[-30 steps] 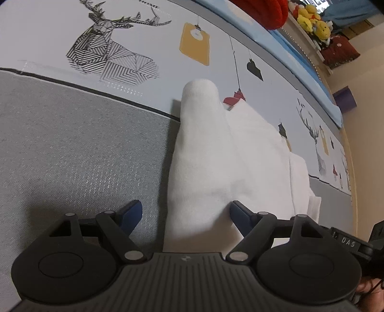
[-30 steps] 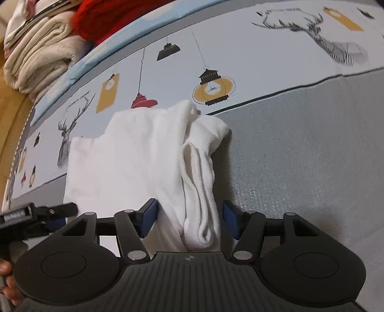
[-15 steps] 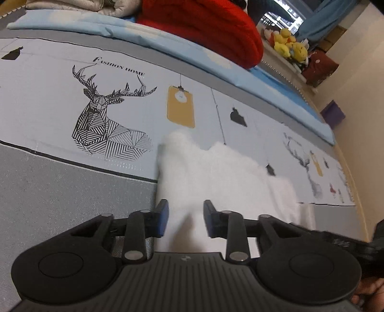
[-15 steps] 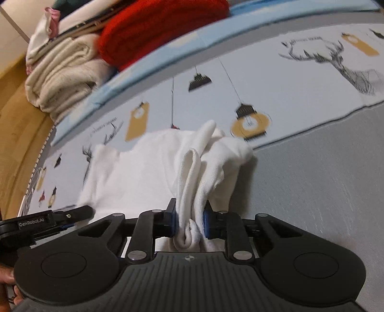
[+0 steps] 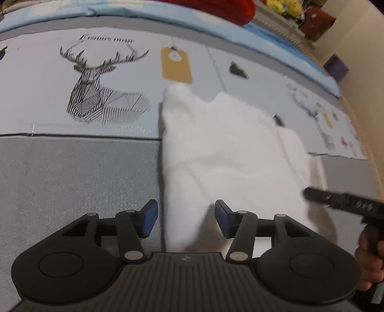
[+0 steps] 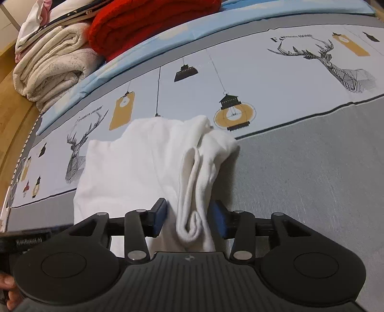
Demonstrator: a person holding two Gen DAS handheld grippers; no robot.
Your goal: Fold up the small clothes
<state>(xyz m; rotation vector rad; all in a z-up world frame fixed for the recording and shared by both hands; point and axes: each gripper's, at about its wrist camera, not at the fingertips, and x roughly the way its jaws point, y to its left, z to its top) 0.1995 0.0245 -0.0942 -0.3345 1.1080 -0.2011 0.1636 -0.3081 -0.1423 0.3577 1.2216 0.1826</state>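
A small white garment (image 5: 228, 148) lies folded on the printed bed sheet; it also shows in the right wrist view (image 6: 144, 163). My left gripper (image 5: 186, 218) is open, its blue pads on either side of the garment's near left edge without pinching it. My right gripper (image 6: 189, 218) is open too, its pads straddling the garment's bunched, ribbed right edge (image 6: 194, 192). The other gripper's body shows at the side of each view.
The sheet has a grey band (image 5: 72, 180) near me and deer and lantern prints (image 6: 234, 112) beyond. Folded cream blankets (image 6: 48, 69) and a red knit (image 6: 148, 21) are stacked at the far edge. Wooden floor lies past the bed's side.
Both grippers were shut on the garment's edges half a second ago and have now opened. The garment has settled back lower onto the sheet.
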